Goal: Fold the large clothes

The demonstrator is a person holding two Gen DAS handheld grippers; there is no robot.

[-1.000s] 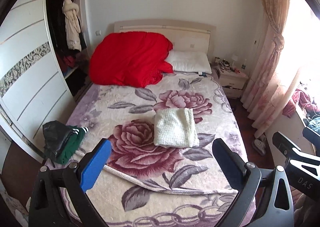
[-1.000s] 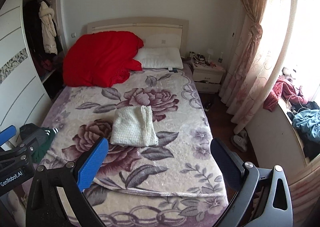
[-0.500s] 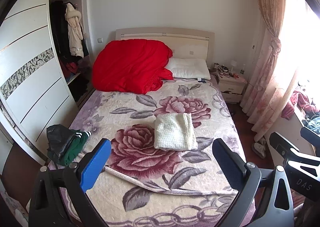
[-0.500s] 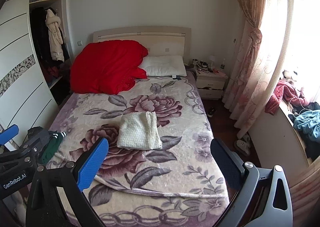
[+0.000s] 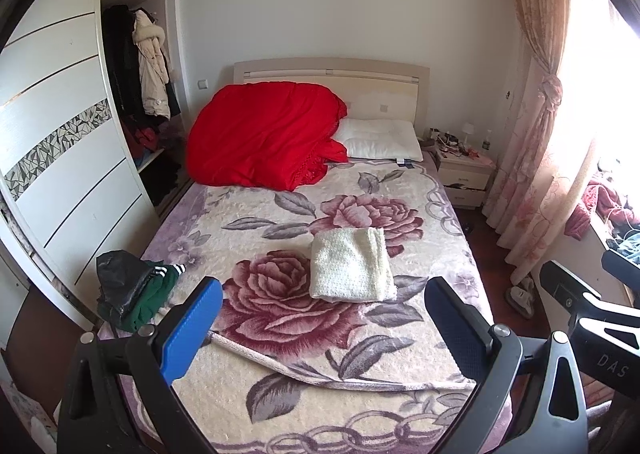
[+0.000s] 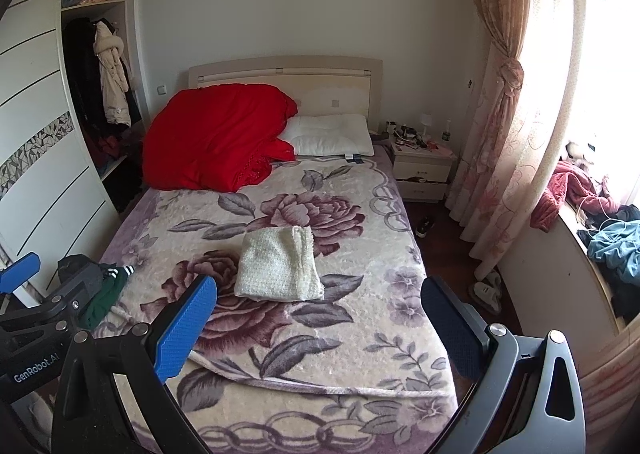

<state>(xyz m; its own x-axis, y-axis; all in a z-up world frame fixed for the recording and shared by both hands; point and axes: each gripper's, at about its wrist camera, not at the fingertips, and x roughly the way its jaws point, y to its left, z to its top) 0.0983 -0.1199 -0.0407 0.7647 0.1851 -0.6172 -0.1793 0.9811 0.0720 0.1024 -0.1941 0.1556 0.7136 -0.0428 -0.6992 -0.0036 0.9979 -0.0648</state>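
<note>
Cream garment (image 5: 351,265) lies folded on the bed (image 5: 440,238); left tongs (image 5: 324,328) and right tongs (image 6: 320,324) gape wide, empty.

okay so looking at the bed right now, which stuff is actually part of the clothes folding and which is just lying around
Part of the job:
- cream knit garment, already folded, lying mid-bed
- dark and green clothes heap at the bed's left edge, unfolded
- left gripper and right gripper, both open and empty

Just lying about:
- red quilt
- white pillow
- floral blanket
- nightstand
- clothes on the window ledge
</note>
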